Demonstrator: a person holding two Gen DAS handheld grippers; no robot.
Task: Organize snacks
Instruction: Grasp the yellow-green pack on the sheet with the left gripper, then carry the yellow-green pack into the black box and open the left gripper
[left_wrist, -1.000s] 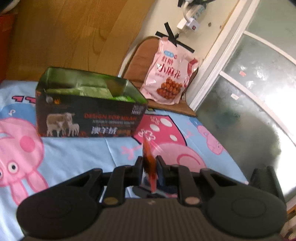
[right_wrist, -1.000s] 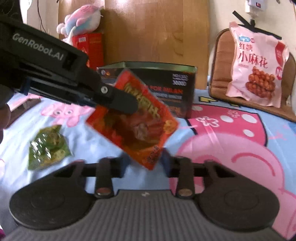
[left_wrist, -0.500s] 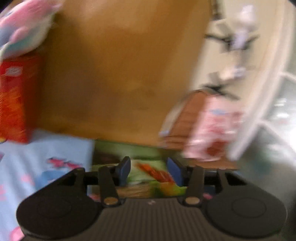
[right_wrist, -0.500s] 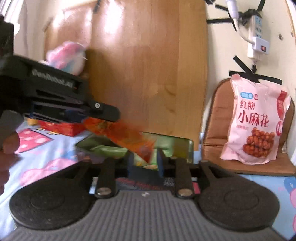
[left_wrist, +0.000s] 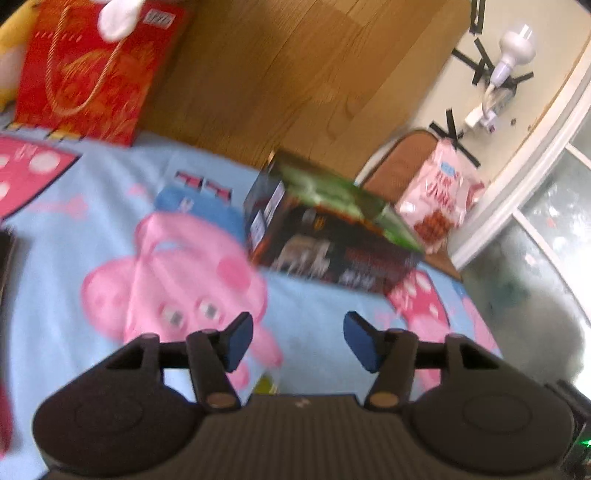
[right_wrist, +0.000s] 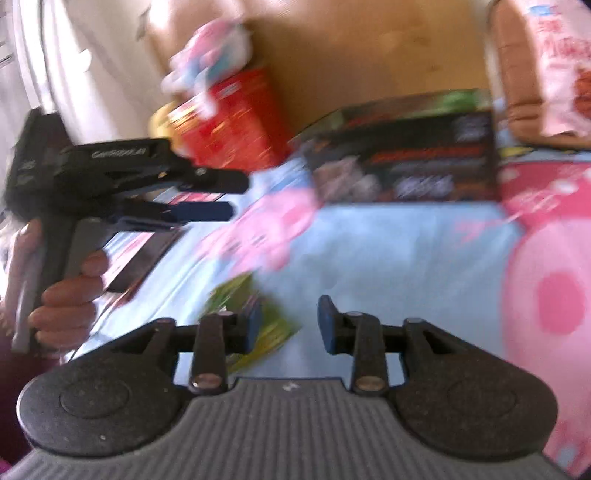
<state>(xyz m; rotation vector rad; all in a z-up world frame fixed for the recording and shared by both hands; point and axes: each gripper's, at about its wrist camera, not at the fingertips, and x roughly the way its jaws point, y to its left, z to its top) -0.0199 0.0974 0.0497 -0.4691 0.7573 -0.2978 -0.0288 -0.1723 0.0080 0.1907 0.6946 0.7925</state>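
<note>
Green snack packet (right_wrist: 255, 325) flat on blue cartoon sheet (right_wrist: 388, 251), just beyond right gripper (right_wrist: 290, 325); jaws opening, empty. Left gripper (left_wrist: 298, 341) opening, empty. Dark open-top box (left_wrist: 332, 240) beyond, contents blurred, probably green packets.

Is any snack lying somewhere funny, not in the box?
Yes. A green snack packet lies loose on the blue cartoon sheet, well short of the dark box. A pink snack bag leans on a brown chair behind the box.
</note>
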